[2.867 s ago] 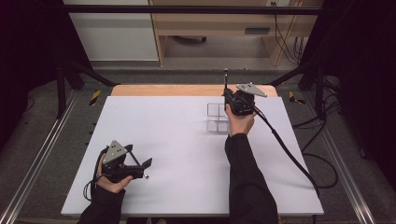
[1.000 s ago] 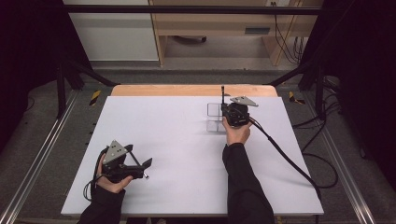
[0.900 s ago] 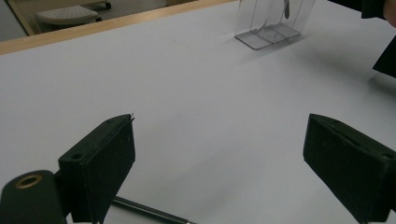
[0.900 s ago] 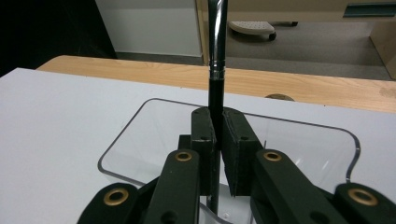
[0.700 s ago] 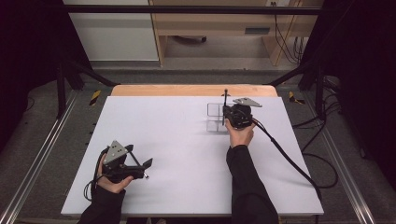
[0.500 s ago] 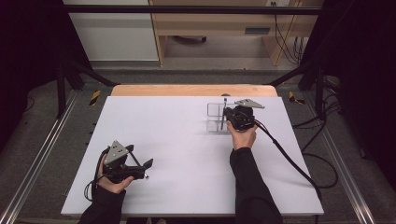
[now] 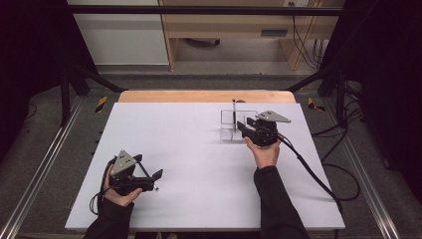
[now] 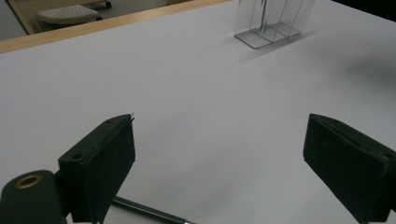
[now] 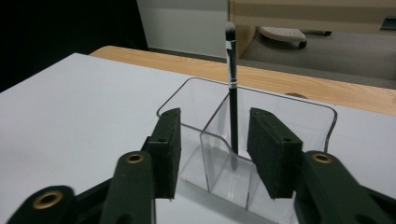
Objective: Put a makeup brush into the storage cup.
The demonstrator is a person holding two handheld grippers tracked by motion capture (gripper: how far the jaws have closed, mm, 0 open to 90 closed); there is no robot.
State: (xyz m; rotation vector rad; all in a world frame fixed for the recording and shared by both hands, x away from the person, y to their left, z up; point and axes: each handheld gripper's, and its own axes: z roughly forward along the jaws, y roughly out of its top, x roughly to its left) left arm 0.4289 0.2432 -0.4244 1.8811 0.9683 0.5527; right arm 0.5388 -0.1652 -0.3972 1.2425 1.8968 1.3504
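A clear plastic organizer (image 7: 228,130) with several compartments stands at the table's far right. A thin black makeup brush (image 7: 234,110) stands upright in it, bristles up. In the right gripper view the brush (image 9: 232,107) rises from a back compartment of the organizer (image 9: 187,100), just beyond my jaws and touching neither. My right gripper (image 7: 242,127) (image 9: 215,128) is open, level with the organizer's near side. My left gripper (image 7: 154,180) (image 8: 219,140) is open wide, low over the near left of the table. A second thin black brush (image 8: 144,212) lies on the table under its jaws.
The white table top (image 7: 189,149) is bare between the two grippers. A wooden strip (image 7: 204,95) runs along its far edge. The right gripper's cable (image 7: 313,174) trails off the right side. The organizer (image 8: 268,23) is far ahead in the left gripper view.
My right gripper carried the brush down into the organizer, let it go and drew back toward the person. The brush now stands free. The left gripper has not moved.
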